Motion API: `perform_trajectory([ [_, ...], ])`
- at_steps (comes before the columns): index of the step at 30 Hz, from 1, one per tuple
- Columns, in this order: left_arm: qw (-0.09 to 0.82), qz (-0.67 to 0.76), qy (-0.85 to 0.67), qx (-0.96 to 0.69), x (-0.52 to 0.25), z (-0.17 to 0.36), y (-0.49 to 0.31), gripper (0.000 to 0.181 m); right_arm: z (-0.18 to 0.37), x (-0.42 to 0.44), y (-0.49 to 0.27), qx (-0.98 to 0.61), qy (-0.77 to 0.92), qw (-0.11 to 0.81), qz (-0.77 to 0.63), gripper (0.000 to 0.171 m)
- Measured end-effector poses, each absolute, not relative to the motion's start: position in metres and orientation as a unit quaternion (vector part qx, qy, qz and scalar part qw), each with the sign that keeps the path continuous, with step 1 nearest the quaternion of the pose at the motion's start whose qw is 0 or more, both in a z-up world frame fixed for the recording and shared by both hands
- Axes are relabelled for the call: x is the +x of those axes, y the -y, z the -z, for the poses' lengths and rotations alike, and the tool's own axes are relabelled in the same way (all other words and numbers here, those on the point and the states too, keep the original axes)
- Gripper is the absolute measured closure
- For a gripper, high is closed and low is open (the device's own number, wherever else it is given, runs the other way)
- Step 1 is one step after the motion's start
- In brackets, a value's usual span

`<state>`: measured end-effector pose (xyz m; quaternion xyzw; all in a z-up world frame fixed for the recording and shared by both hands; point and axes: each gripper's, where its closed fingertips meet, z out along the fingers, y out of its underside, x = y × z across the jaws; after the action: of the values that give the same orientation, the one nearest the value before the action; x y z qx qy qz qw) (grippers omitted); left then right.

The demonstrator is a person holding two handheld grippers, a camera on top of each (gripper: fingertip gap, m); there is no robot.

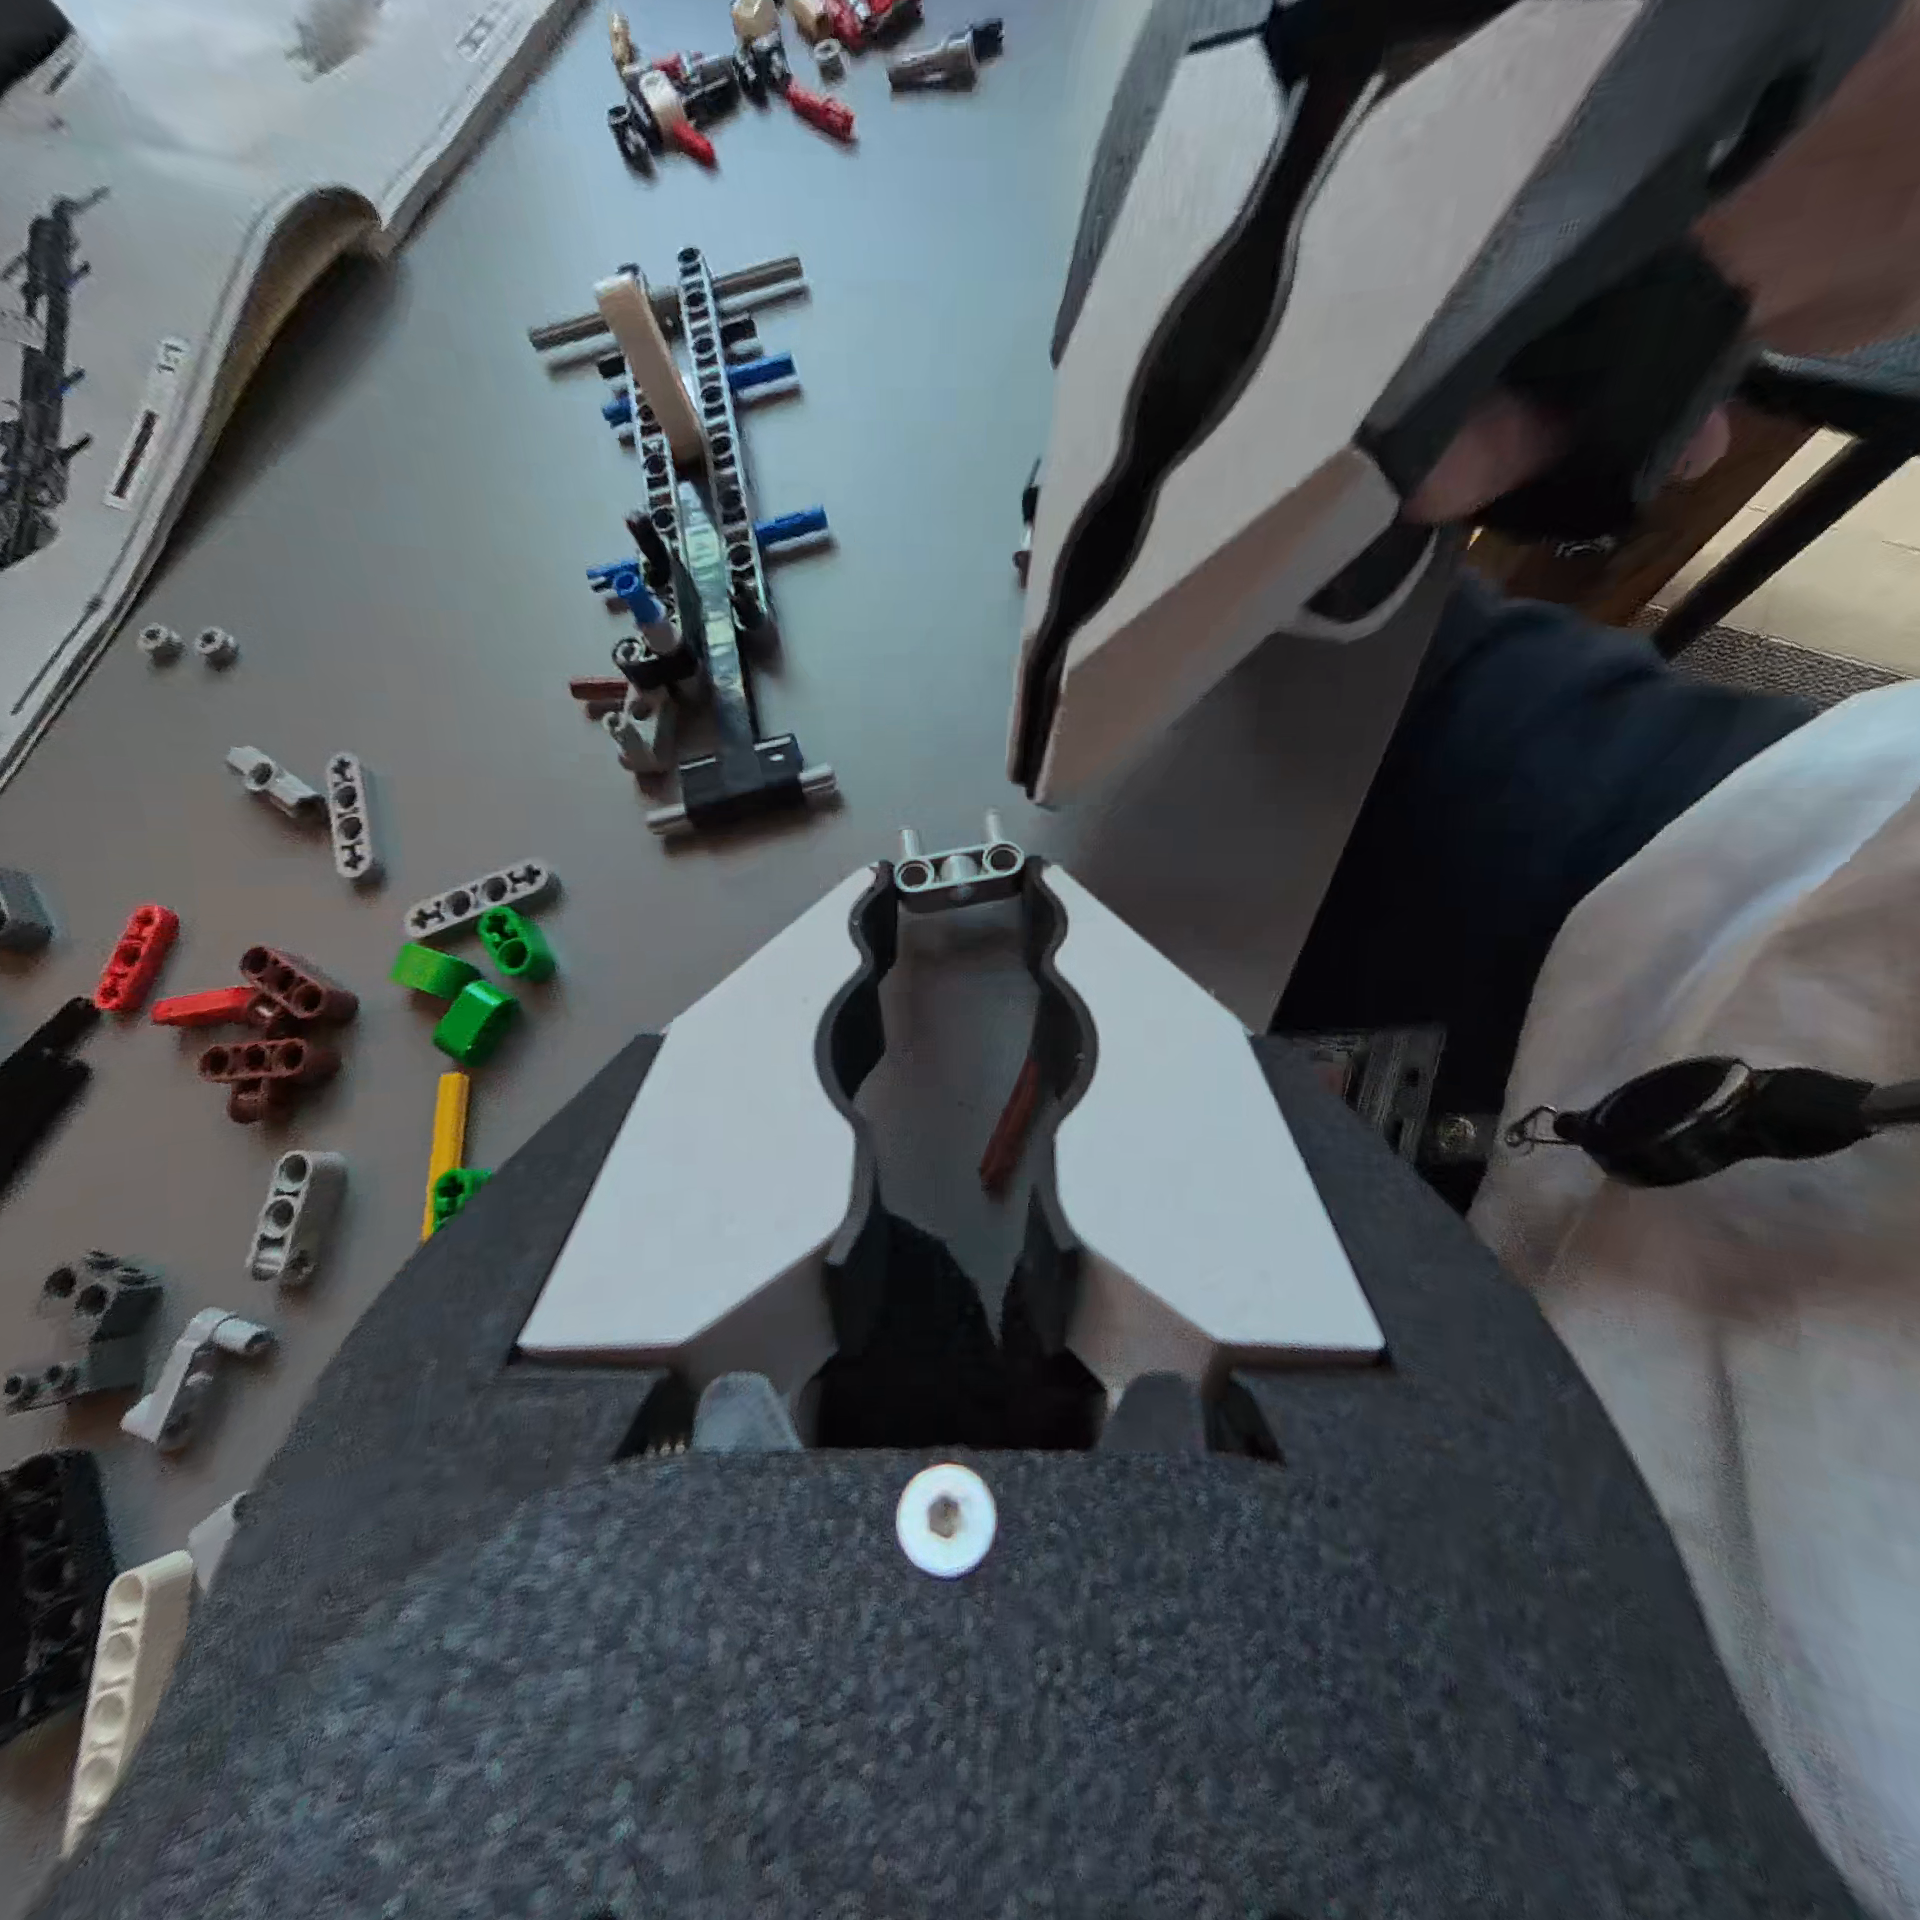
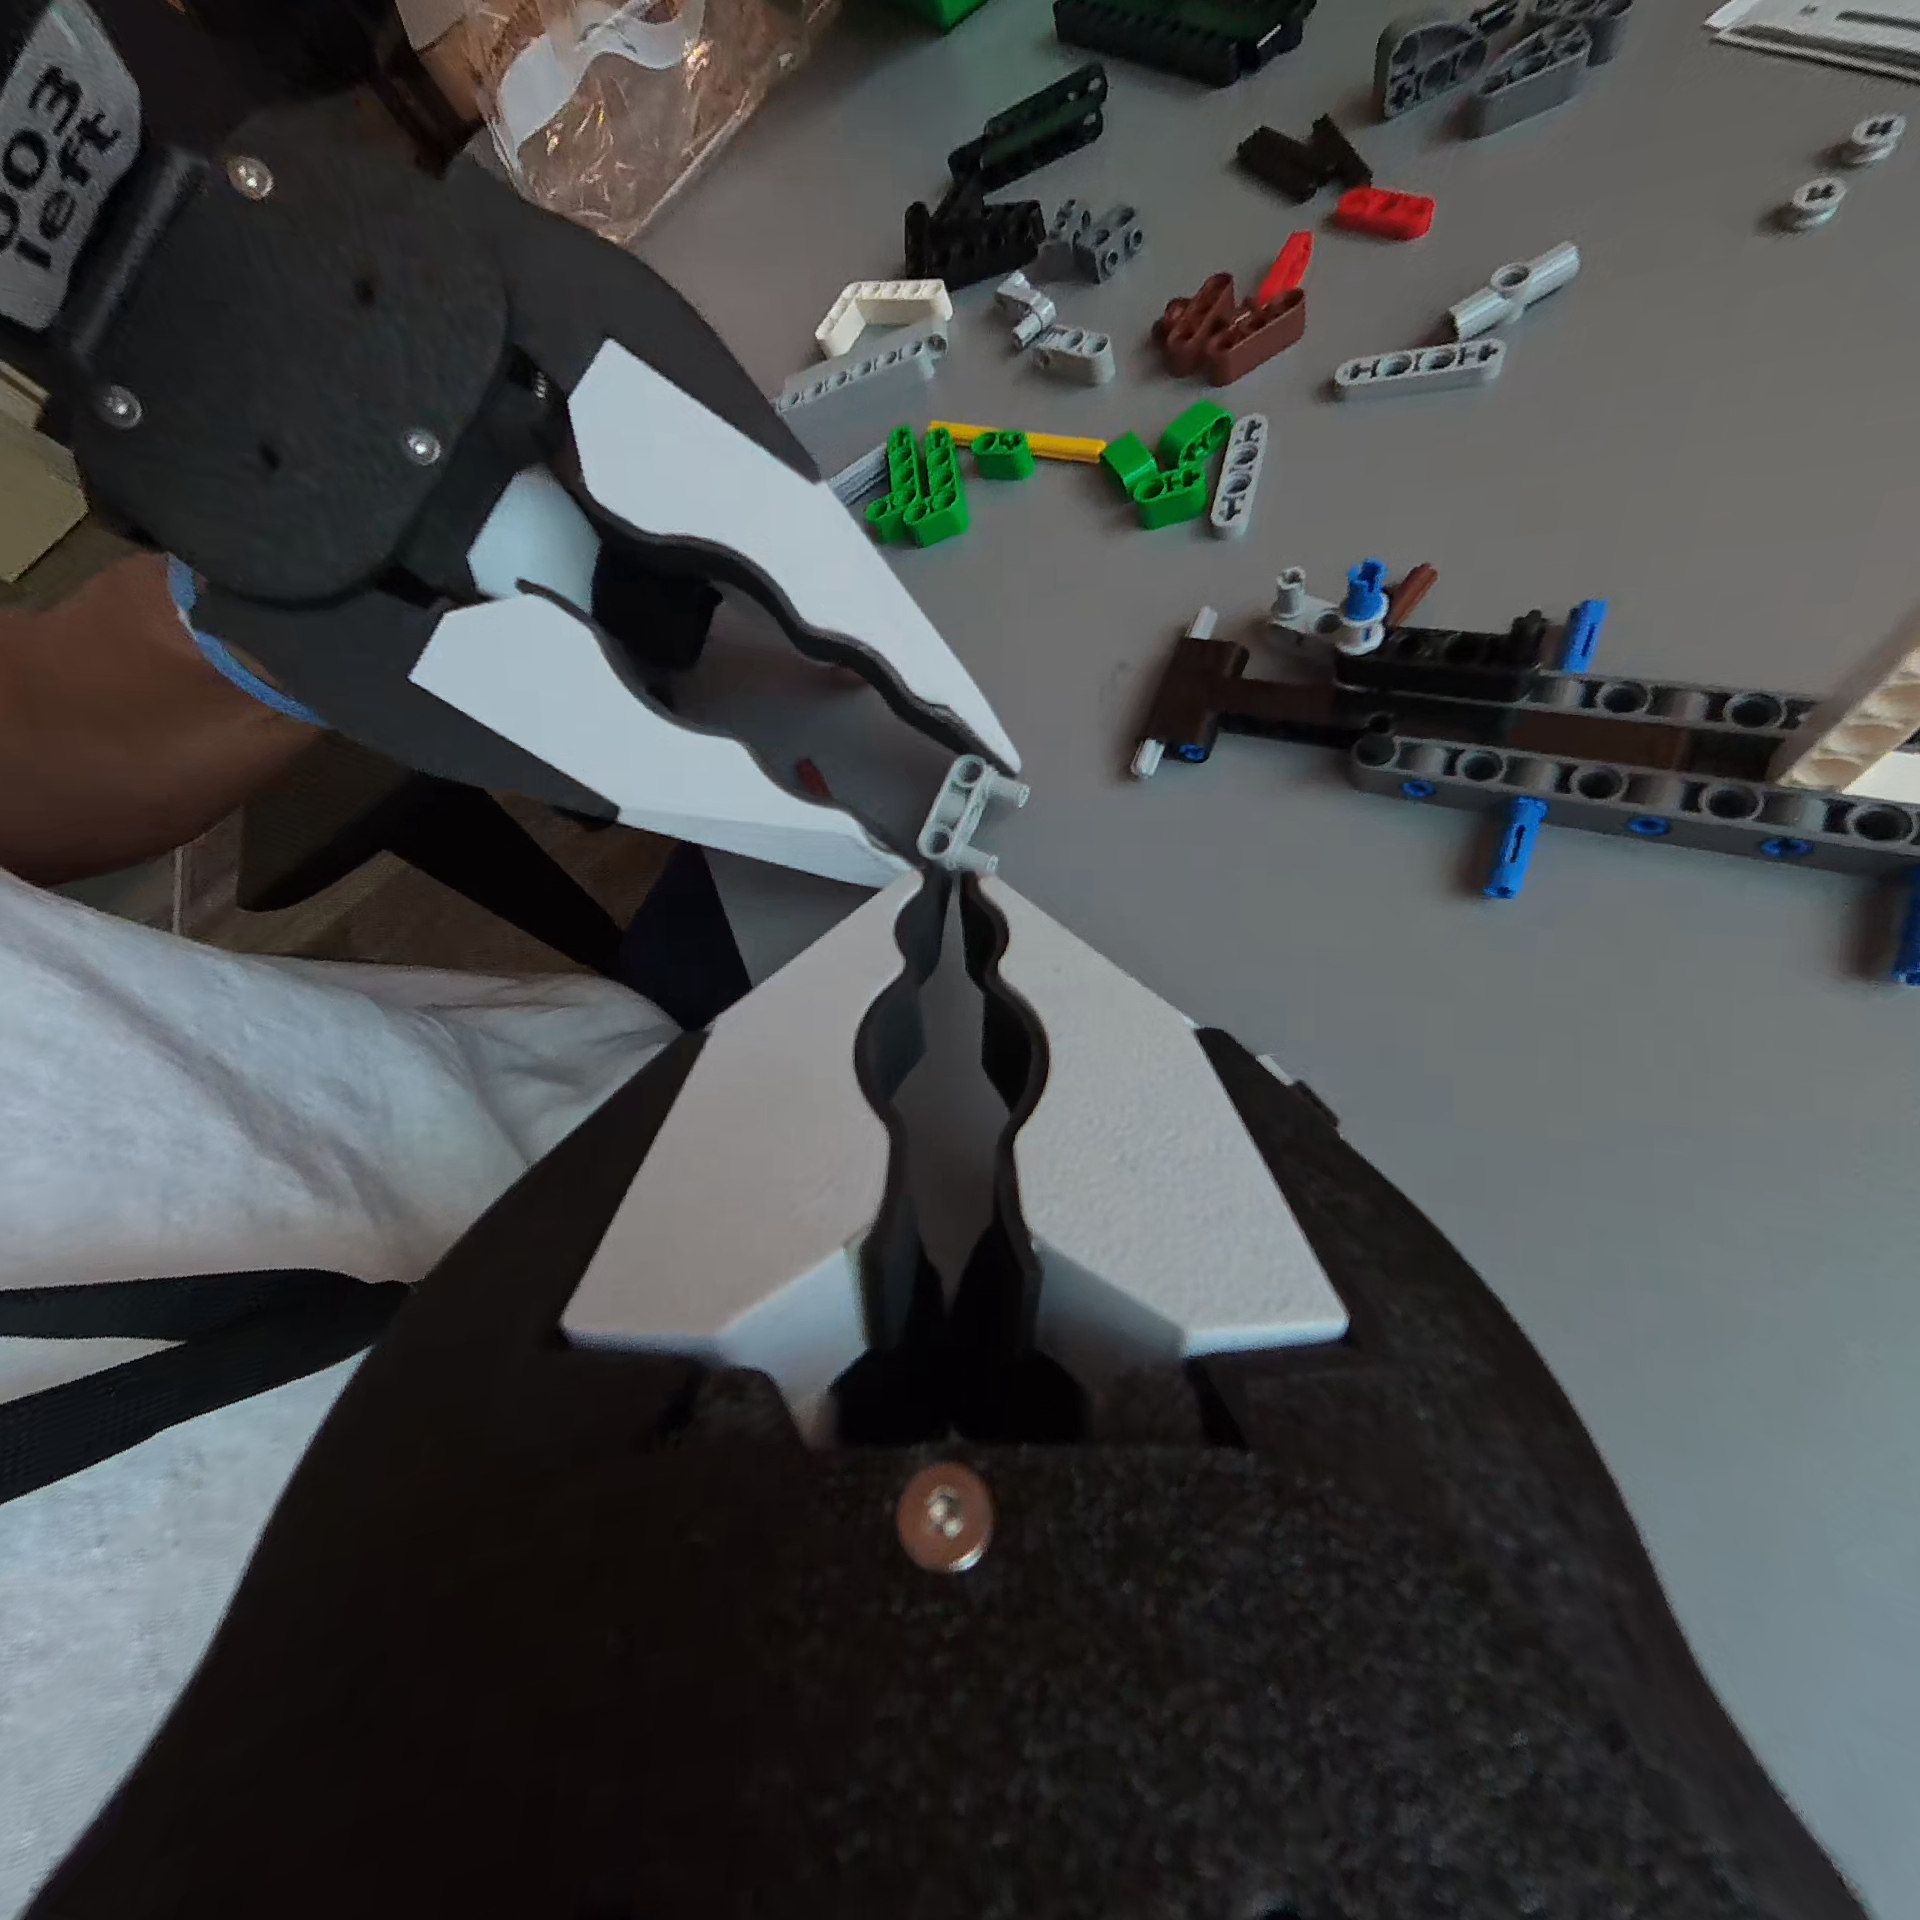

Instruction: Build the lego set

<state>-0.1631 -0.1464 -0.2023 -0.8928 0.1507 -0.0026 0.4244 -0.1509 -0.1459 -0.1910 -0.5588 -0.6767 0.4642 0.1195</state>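
Note:
My left gripper [image 1: 958, 883] is shut on a small light grey connector with two pins [image 1: 958, 868], held at the fingertips above the table's near edge. In the right wrist view the left gripper [image 2: 971, 821] comes in from the upper left with the connector [image 2: 958, 812]. My right gripper [image 2: 951, 883] is shut, its tips right under the connector's lower pin; I cannot tell if they grip it. It also shows in the left wrist view [image 1: 1029, 774]. The long grey beam assembly with blue pins [image 1: 696, 540] [image 2: 1621, 727] lies on the table beyond.
Loose pieces lie on the grey table [image 2: 1351, 1143]: green ones [image 1: 473, 987] [image 2: 1164, 468], brown ones [image 1: 281, 1029], grey beams [image 2: 1418, 369]. An open instruction booklet [image 1: 156, 312] lies far left. A plastic bag [image 2: 623, 104] sits at the back. A person's white shirt [image 1: 1714, 1195] is close. My two grippers' fingertips are within a few centimetres of each other.

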Motion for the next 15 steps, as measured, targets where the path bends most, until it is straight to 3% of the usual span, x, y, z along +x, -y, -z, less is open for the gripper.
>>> perform_trajectory([
  [5, 0.438, 0.003, -0.145, -0.887, -0.164, 0.197, 0.144, 0.158, 0.181, -0.15, 0.144, -0.552, 0.658, 0.113, -0.499, 0.168],
  [15, 0.637, 0.027, -0.031, -0.77, -0.211, 0.095, 0.185, 0.159, 0.17, -0.131, 0.202, -0.41, 0.746, 0.216, -0.479, 0.149],
])
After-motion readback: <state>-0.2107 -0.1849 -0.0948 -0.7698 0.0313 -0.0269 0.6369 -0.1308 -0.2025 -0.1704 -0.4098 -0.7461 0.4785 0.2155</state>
